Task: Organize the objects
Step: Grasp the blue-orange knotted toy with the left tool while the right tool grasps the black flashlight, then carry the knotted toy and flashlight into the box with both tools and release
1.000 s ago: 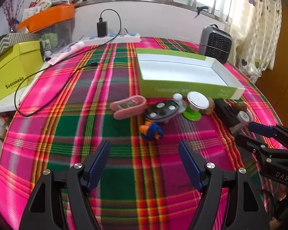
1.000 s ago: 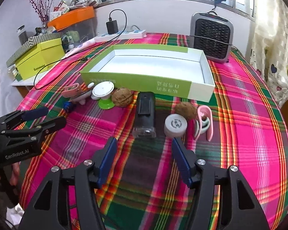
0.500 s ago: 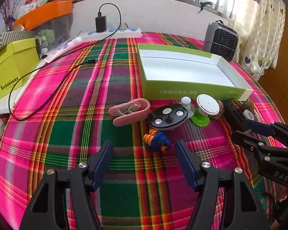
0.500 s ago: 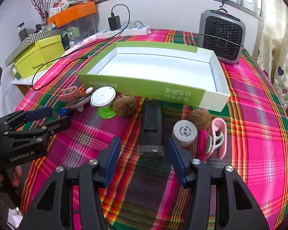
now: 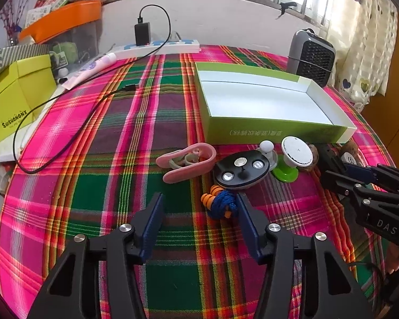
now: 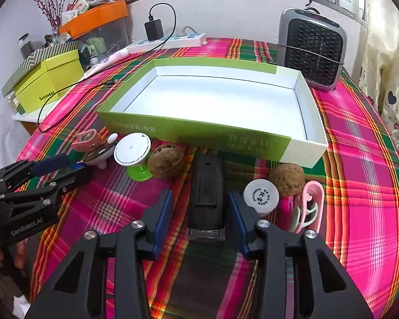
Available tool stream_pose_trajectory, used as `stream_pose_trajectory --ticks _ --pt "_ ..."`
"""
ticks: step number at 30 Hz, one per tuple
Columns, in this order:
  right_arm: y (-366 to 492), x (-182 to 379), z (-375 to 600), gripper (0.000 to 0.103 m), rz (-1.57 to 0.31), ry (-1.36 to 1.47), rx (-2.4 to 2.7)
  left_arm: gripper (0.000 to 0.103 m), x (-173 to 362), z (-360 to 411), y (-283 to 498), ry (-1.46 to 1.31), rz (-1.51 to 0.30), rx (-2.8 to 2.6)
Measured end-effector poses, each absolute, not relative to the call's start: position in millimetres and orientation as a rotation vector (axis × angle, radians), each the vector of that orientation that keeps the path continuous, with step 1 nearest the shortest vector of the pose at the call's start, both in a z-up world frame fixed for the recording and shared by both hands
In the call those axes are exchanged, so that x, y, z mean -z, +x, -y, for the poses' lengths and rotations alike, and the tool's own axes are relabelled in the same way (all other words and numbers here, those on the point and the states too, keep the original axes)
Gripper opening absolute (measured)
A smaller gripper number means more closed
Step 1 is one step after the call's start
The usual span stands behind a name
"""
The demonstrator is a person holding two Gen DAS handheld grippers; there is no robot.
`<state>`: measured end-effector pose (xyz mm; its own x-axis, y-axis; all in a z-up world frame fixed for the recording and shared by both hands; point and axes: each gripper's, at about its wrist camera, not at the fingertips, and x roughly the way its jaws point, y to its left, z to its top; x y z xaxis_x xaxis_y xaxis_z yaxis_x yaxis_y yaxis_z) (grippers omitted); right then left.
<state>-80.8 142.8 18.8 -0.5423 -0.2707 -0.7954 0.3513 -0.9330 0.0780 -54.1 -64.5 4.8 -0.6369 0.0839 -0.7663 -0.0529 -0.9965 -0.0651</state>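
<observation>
Black device (image 6: pixel 207 194): smooth, oblong, lay on the plaid counter (image 6: pixel 359 186), long axis toward the green box (image 6: pixel 194 130).
Right tool (image 6: pixel 199 212): jaws closing around it, pads apparently not yet pressing.
Left tool (image 5: pixel 199 220): closing beside a knotted blue-and-orange cord (image 5: pixel 220 204).
Neighbours: wrinkled walnut (image 6: pixel 287 179), white cap (image 6: pixel 260 194).

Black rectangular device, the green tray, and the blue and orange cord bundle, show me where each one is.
black rectangular device (image 6: pixel 207 194), right wrist view, on its top face.
green tray (image 6: pixel 173 129), right wrist view, on its near green wall.
blue and orange cord bundle (image 5: pixel 222 204), left wrist view, on the blue knot.
</observation>
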Motion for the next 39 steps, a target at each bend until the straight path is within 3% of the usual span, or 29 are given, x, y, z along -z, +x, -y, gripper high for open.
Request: stream_pose_trajectory --ticks 8,14,39 --pt "-83 -19 -144 0.029 -0.113 1.261 2.493 0.037 -6 62 -57 -1.305 0.051 -2.775" --pt "-84 -19 -144 0.029 -0.111 1.26 2.491 0.024 -6 59 -60 -1.306 0.051 -2.772" --pt "-78 -23 -146 0.028 -0.075 1.229 2.494 0.02 -19 57 -55 -1.249 0.083 -2.769"
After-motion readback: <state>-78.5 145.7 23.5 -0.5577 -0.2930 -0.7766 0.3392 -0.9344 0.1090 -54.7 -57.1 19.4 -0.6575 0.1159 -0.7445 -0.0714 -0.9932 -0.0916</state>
